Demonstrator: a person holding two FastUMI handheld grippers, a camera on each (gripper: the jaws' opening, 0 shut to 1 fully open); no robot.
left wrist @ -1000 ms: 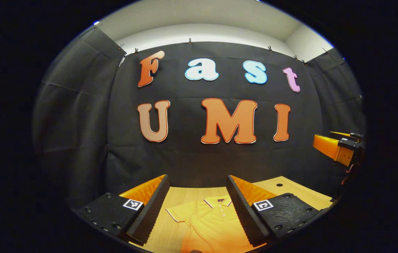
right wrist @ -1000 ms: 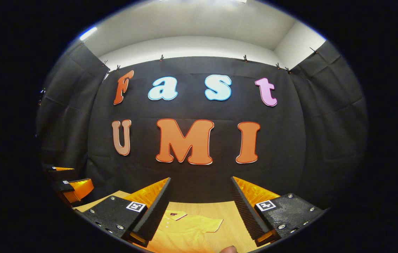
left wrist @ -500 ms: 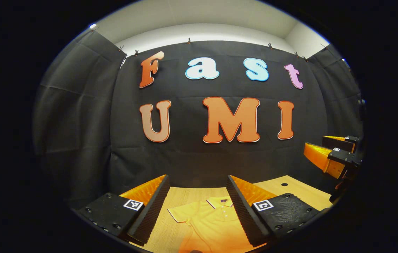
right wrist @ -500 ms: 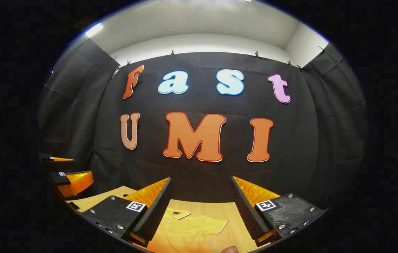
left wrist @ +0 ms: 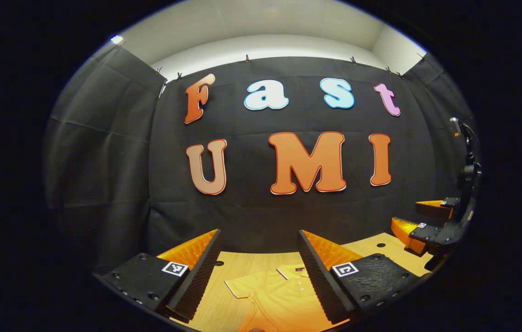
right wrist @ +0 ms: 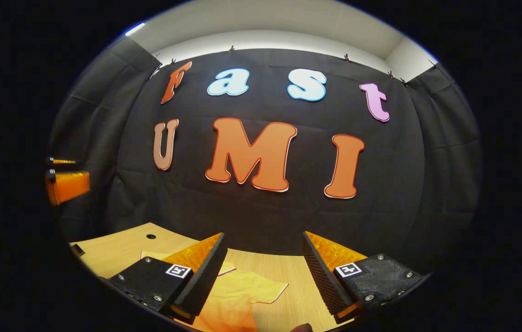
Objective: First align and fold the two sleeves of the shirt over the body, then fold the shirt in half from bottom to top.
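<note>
Left gripper view: left claw [left wrist: 258, 272] (wide open, holding nothing) hovers above the shirt [left wrist: 279, 297].

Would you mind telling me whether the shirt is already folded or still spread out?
Spread out: the shirt lies flat on the table, one sleeve out to the side, the other sleeve likewise.

Black cloth wall [left wrist: 104, 175] encloses the booth at the back and on both sides, creased, and hangs from small clips [left wrist: 247, 58] along its top edge. Above the cloth, a white wall band [right wrist: 270, 40] and a pale ceiling [left wrist: 261, 20] fill the top of the frame. A light-wood table [right wrist: 118, 249] with a round hole [right wrist: 151, 236] occupies the bottom.
</note>
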